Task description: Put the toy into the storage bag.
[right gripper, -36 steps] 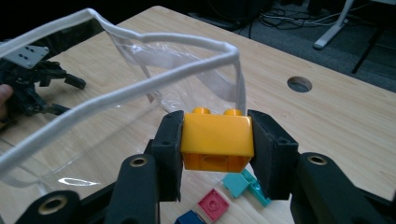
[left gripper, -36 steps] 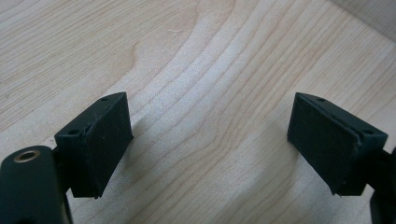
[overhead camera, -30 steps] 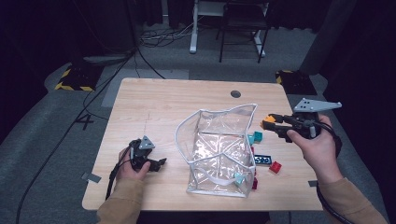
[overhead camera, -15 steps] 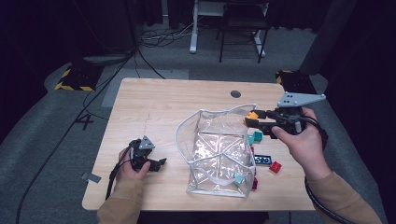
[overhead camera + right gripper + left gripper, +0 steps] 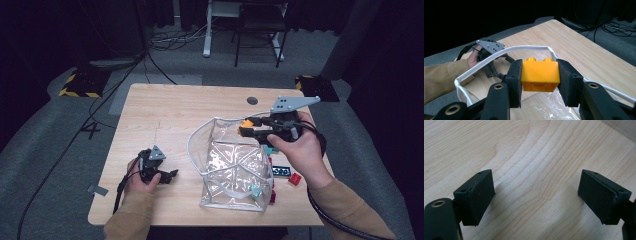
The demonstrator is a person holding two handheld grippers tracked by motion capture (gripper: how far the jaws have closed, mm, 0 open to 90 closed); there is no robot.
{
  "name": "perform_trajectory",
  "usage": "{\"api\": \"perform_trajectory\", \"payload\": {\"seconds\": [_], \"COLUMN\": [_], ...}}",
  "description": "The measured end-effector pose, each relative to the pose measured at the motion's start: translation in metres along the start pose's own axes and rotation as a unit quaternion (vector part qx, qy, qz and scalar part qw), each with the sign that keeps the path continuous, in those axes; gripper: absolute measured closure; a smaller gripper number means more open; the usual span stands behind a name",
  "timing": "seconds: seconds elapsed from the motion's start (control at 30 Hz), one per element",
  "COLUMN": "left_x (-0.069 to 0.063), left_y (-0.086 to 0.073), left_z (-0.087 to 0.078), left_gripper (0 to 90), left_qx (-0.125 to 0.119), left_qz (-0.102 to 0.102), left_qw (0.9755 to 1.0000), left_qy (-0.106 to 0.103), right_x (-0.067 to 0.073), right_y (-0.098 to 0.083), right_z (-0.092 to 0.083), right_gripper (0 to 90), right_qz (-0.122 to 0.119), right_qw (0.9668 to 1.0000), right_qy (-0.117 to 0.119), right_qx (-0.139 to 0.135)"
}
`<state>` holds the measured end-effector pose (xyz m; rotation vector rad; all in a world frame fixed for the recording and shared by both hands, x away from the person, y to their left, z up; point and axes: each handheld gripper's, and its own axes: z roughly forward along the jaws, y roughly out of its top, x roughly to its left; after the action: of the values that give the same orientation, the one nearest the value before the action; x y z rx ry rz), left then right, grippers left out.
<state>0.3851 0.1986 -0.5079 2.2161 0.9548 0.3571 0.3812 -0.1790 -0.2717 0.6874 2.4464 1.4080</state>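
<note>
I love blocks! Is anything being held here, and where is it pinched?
The right hand-held gripper pinches an orange block by its two opposite side faces. The left hand-held gripper holds nothing.

the right gripper [image 5: 246, 127], clamped on an orange toy brick [image 5: 247, 123], has travelled left from beside the clear plastic bag [image 5: 235, 167] to over its white-rimmed opening. the person's right hand [image 5: 297, 150] and forearm have come in over the table with it.
</note>
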Motion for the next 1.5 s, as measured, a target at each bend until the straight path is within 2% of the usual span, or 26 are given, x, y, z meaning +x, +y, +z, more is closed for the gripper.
{"api": "perform_trajectory", "payload": {"seconds": [0.13,0.33,0.53,1.13,1.5], "left_x": [0.0,0.0,0.0,0.0,0.0], "left_y": [0.0,0.0,0.0,0.0,0.0], "left_z": [0.0,0.0,0.0,0.0,0.0], "left_gripper": [14.0,14.0,14.0,14.0,14.0], "left_qx": [0.0,0.0,0.0,0.0,0.0], "left_qz": [0.0,0.0,0.002,0.0,0.0], "left_qw": [1.0,1.0,1.0,1.0,1.0], "left_qy": [0.0,0.0,0.001,0.0,0.0], "right_x": [0.005,0.006,0.007,0.009,0.014], "right_y": [0.002,-0.002,-0.011,-0.031,-0.032], "right_z": [0.016,0.03,0.046,0.06,0.063], "right_gripper": [58.6,58.6,58.6,58.6,58.6], "right_qz": [-0.005,-0.002,-0.001,-0.006,-0.018], "right_qw": [0.9998,0.9995,0.9984,0.9938,0.9874], "right_qy": [0.014,0.027,0.036,0.037,0.027], "right_qx": [0.009,0.019,0.043,0.104,0.155]}}
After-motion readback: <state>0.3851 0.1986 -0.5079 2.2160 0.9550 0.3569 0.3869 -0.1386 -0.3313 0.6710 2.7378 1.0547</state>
